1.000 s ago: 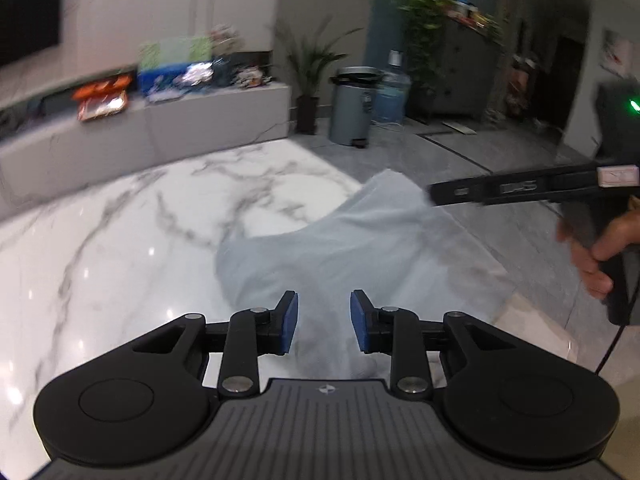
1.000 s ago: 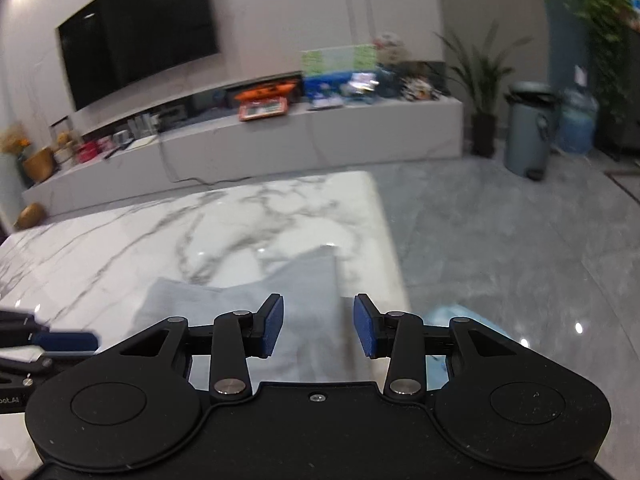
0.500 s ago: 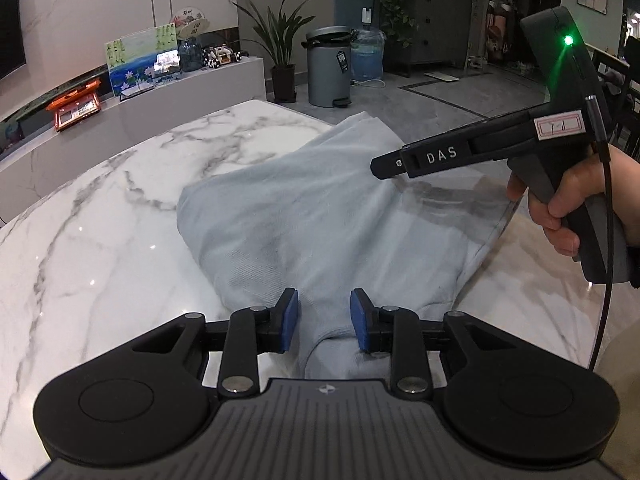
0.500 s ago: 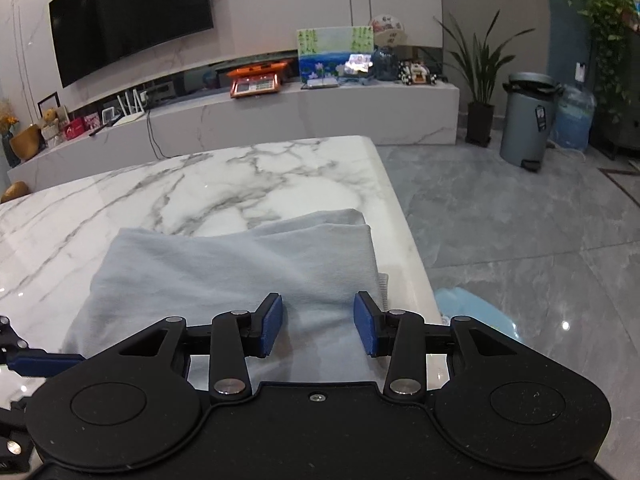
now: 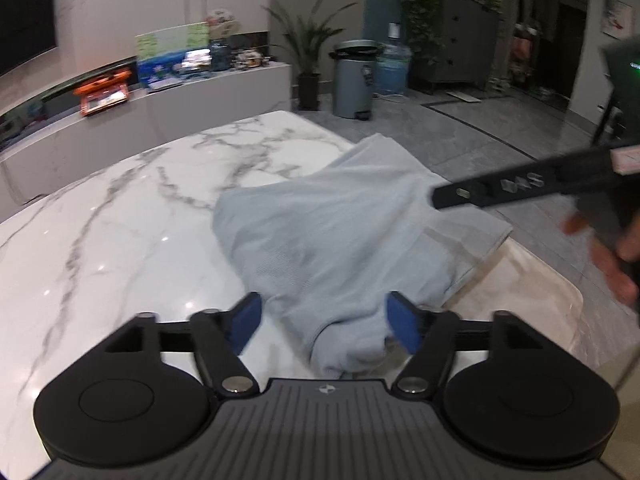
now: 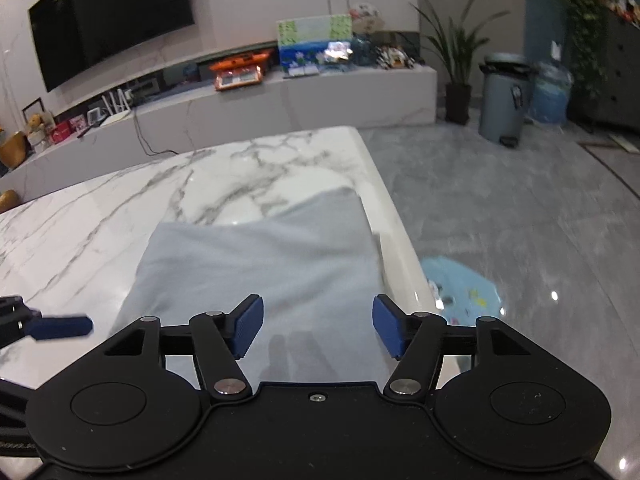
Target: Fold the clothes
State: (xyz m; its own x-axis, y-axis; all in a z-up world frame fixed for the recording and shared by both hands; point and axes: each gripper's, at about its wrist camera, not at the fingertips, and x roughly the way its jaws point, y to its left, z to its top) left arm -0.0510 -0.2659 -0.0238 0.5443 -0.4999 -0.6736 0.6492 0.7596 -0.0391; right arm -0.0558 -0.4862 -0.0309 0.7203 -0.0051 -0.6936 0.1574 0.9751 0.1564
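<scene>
Pale grey folded cotton garment (image 5: 340,236), on white marble table (image 5: 120,240): left tongs (image 5: 322,322) and right tongs (image 6: 318,322) just spread, releasing it; fold judged laid.

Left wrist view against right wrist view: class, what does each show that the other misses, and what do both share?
Left only: a hand gripping the right gripper's handle, and a dark cabinet. Right only: the wall television and a blue mat on the floor. Both: the grey garment on the marble table, the bin.
</scene>
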